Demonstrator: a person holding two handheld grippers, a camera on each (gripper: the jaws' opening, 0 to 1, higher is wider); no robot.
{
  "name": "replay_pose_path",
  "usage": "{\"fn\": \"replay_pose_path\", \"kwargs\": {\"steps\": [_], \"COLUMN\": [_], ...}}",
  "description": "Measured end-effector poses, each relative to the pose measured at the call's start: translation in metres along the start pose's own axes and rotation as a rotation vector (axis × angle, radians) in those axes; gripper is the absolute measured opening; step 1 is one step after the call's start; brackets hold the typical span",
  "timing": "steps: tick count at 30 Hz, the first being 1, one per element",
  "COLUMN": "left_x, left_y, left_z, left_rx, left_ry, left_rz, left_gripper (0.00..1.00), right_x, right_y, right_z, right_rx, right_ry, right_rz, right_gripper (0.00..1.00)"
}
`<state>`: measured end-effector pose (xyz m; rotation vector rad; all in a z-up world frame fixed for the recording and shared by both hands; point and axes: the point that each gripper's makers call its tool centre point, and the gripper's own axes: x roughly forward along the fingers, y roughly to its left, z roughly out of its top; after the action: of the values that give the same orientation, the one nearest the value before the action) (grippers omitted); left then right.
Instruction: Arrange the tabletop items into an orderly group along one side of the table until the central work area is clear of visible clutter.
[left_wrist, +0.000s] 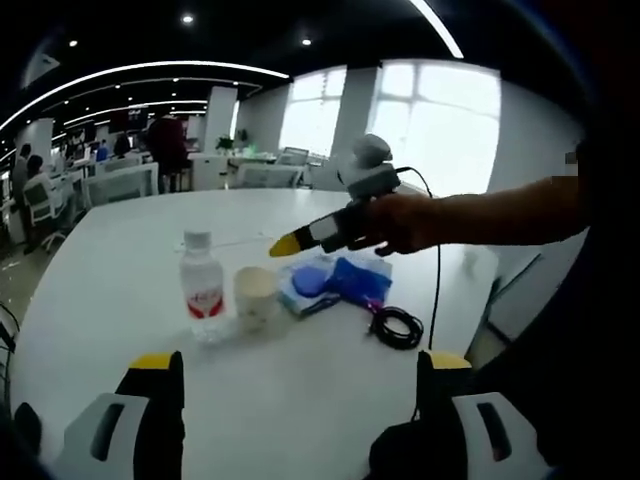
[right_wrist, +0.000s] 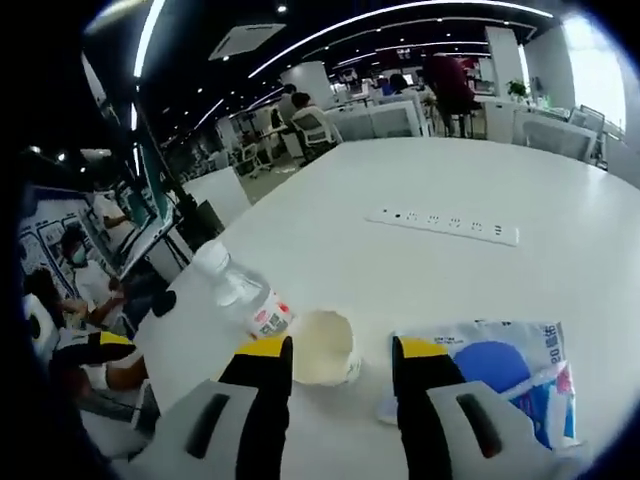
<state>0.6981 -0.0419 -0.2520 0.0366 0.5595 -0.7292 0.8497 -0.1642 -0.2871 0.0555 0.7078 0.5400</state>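
Most of the tidying looks done, as a judgement: the clear plastic water bottle with a white cap and red label (left_wrist: 201, 283), the small cream paper cup (left_wrist: 255, 295), the blue-and-white plastic packet (left_wrist: 335, 282) and the coiled black cable (left_wrist: 397, 327) sit close together in a loose cluster toward the right side of the white table (left_wrist: 120, 300), with the bottle just beside the cup, the cup just beside the packet, and the cable near the packet on its right. What seems left is to neaten that row and perhaps deal with the white power strip (right_wrist: 443, 225), which lies well apart, farther across the table in the right gripper view. The right tool (right_wrist: 342, 365) has its yellow-tipped black jaws standing apart with the cup between them, near the rim; whether they touch it I cannot tell, and they grip nothing that I can make out. In the left gripper view the right tool (left_wrist: 290, 243) is held by a hand over the packet. The left tool (left_wrist: 300, 375) has its jaws wide apart, empty, well short of the cluster. The table is smooth, white and glossy; around it lies a big open office with curved ceiling light strips, bright windows, desks, chairs and seated people
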Motion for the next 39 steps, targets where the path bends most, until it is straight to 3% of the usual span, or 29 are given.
{"fn": "replay_pose_path", "kwargs": {"steps": [4,18,25,39], "left_x": [0.007,0.025,0.027,0.025], "left_y": [-0.001,0.001,0.006,0.018], "left_z": [0.003,0.019,0.02,0.025], "left_rx": [-0.007,0.027,0.015,0.003], "left_ry": [-0.001,0.0,0.001,-0.012], "left_rz": [-0.019,-0.06,-0.055,-0.027], "left_gripper": [0.97,0.99,1.0,1.0], "right_x": [-0.017,-0.088,-0.132,-0.19], "right_y": [-0.008,-0.059,-0.087,-0.12], "right_z": [-0.008,-0.024,-0.038,-0.072], "right_rx": [-0.06,-0.076,-0.057,-0.015], "right_ry": [-0.019,-0.11,-0.146,-0.173], "right_rz": [-0.025,-0.123,-0.201,-0.298], "right_gripper": [0.45,0.68,0.76,0.9]}}
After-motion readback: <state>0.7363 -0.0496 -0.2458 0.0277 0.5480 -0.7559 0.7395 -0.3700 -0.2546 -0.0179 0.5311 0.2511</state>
